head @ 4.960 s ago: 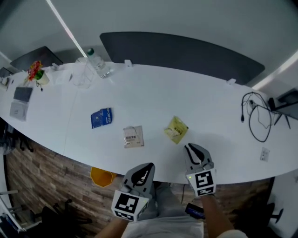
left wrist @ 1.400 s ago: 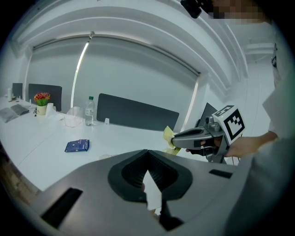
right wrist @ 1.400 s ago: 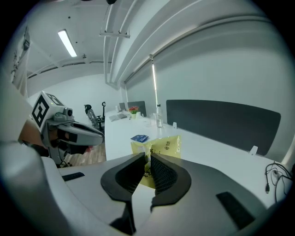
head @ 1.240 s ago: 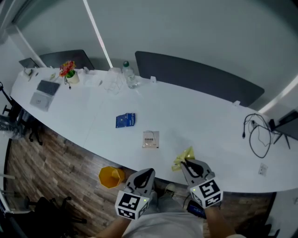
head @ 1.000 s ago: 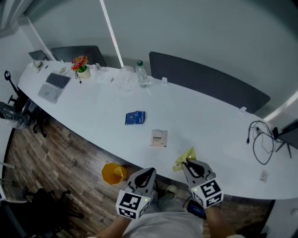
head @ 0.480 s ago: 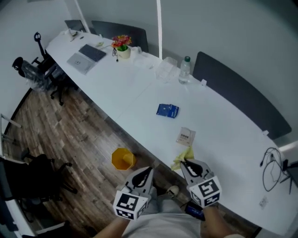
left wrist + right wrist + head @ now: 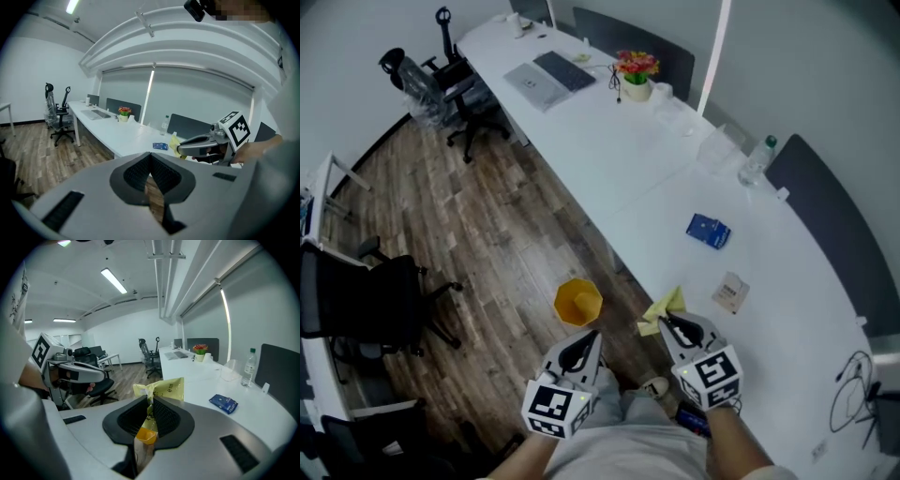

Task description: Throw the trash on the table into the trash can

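Head view: the yellow wrapper (image 7: pixel 661 307), lying on the surface (image 7: pixel 609 141) a few seconds back, is now off it. The right gripper (image 7: pixel 667 323) pinches it just past the near edge, out over the wood floor (image 7: pixel 487 244). The whole view has swung toward the orange trash can (image 7: pixel 577 302), now close beside the wrapper. The left gripper (image 7: pixel 586 339) is alongside, carrying nothing. The blue packet (image 7: pixel 708 231) and white packet (image 7: pixel 731 292) are still on the surface near that edge.

Left gripper view: fingers pressed together, nothing between them.

Right gripper view: fingers clamped on the wrapper's lower part, its top sticking up. The trash can shows below through the gap.

Likely the first piece is nearly at the drop, with two pieces left to fetch.
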A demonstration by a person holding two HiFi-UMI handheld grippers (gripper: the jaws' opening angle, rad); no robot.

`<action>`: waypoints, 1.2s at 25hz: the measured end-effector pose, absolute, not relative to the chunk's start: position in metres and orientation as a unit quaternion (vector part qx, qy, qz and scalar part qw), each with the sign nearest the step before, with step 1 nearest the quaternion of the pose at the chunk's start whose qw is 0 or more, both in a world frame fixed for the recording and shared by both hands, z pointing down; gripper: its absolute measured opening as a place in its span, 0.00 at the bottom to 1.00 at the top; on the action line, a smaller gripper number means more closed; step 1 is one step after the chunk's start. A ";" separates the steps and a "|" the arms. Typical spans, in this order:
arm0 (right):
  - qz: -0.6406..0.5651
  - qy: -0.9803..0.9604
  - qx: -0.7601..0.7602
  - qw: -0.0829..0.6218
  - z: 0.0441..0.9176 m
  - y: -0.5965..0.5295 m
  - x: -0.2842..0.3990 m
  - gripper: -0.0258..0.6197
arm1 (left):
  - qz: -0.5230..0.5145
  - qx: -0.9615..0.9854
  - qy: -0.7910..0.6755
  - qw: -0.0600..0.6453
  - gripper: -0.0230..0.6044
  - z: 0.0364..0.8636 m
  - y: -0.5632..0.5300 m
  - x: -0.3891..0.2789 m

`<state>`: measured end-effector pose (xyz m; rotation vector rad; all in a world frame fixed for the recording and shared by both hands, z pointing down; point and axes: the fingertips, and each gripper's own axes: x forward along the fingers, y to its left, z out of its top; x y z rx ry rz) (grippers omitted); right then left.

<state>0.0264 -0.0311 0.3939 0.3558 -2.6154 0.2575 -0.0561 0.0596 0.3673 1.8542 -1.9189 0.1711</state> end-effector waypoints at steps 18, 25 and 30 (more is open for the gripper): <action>0.103 -0.946 0.010 0.308 0.498 0.014 -0.132 0.13 | 0.041 0.576 -0.770 0.270 0.04 0.438 0.111 -0.194; 0.107 -0.935 -0.014 0.339 0.574 0.023 -0.164 0.13 | 0.035 0.554 -0.780 0.287 0.04 0.497 0.115 -0.222; 0.117 -0.931 -0.025 0.344 0.628 0.033 -0.185 0.13 | 0.030 0.538 -0.786 0.303 0.04 0.544 0.124 -0.237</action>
